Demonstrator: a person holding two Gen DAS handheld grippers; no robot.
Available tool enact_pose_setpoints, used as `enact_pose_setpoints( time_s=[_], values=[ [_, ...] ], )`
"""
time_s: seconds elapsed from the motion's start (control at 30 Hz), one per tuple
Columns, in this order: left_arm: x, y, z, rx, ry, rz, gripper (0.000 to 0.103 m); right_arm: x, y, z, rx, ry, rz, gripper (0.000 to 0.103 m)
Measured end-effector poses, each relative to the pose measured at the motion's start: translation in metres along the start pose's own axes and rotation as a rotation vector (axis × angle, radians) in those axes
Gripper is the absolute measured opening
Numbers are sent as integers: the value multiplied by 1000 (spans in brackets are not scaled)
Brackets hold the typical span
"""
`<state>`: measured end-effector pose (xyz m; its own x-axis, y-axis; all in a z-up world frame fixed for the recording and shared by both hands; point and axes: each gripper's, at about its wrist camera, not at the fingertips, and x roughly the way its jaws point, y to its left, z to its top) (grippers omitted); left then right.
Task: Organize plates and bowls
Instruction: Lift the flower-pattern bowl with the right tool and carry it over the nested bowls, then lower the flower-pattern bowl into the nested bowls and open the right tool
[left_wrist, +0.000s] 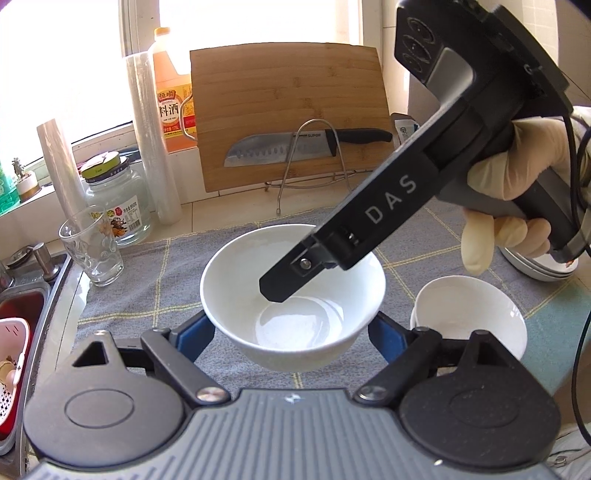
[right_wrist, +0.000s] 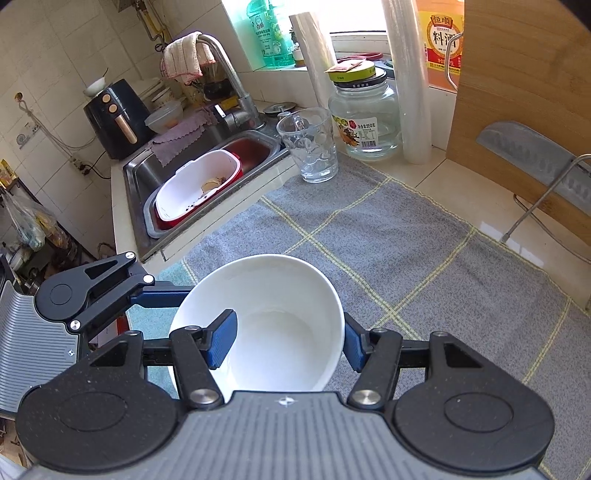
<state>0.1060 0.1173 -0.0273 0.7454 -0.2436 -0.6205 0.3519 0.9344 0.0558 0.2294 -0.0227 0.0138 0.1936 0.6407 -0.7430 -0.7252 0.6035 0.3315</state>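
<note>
A white bowl sits between my left gripper's blue pads, which flank its outer wall on both sides. My right gripper reaches down into the same bowl; in the right wrist view one blue pad is inside the bowl and the other is outside, straddling its right wall. Whether either pair of pads presses the bowl cannot be told. A second white bowl stands to the right on the grey checked cloth. Stacked plates lie at the far right behind the gloved hand.
A drinking glass, a glass jar, two rolls of film, a bottle of cooking wine and a cutting board with a knife on a wire stand line the back. The sink with a white colander is to the left.
</note>
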Motion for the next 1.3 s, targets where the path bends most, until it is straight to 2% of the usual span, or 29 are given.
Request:
enact_pose_setpoints(
  time_s=[0.4,0.8,1.1,1.3],
  values=[
    [-19,-42,-1,34,-8,-52,89,-45,-9,-42,39,-28,-16,65],
    [-17,-82,-1,68,-10,-122,89,-82,-18,-82,66,-44,-68,65],
    [-1,-102,-9,81,32,-181,89,-85,-33,-109,110,-21,-103,65],
    [6,-104,-12,85,53,-193,89,-83,-35,-118,111,-12,-119,65]
  ],
)
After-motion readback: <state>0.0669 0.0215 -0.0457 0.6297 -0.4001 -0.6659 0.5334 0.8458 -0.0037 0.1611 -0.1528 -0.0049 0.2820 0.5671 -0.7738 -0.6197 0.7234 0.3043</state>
